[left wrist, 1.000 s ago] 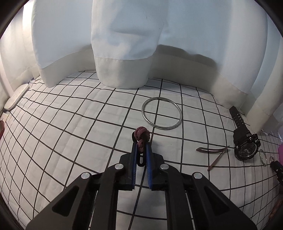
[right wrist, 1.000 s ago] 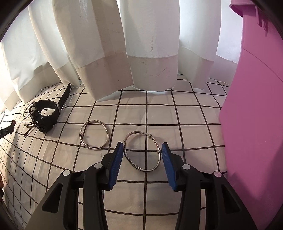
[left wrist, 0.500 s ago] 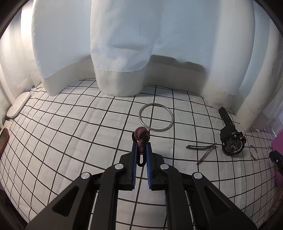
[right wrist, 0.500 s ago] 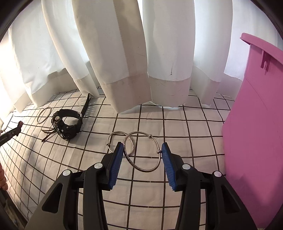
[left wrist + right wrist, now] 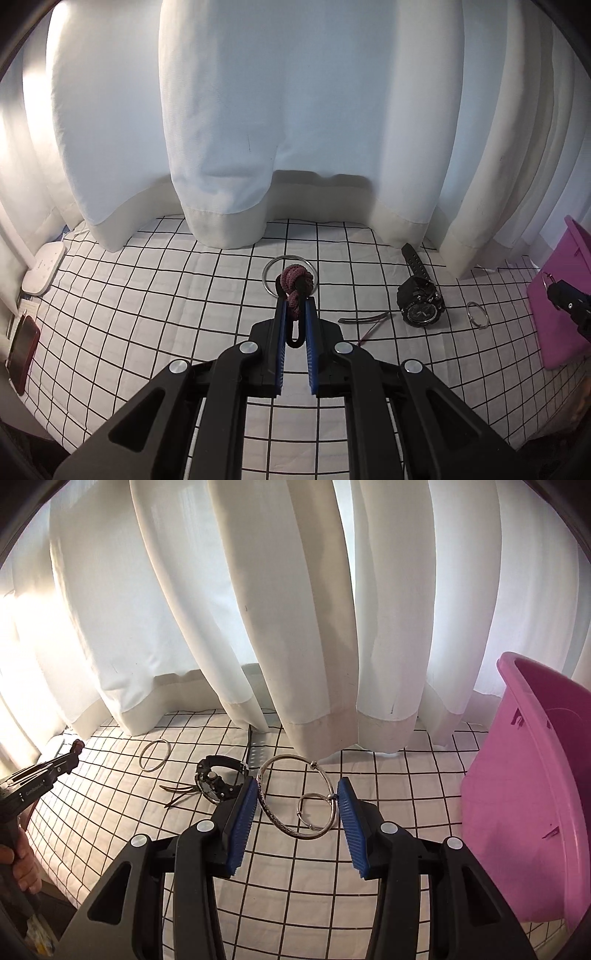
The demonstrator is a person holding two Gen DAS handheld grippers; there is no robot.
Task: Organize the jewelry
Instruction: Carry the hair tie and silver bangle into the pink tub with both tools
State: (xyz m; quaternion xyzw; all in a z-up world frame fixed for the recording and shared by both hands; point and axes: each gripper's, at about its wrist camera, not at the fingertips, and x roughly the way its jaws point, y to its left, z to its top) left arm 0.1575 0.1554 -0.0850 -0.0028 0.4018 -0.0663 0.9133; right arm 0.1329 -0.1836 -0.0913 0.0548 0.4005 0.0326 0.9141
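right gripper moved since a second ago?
Yes. The right gripper has lifted with the bangle clamped: the checked sheet sits farther below and the pink bin rim, previously overhead, is now lower.

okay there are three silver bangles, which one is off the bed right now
The large bangle clamped in the right gripper; the plain one and the small one lie on the sheet.

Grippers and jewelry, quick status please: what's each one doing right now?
Left gripper shut on maroon braided band. Right gripper shut on silver bangle, clear of the bedsheet. Pink bin to the right, nothing blocking.
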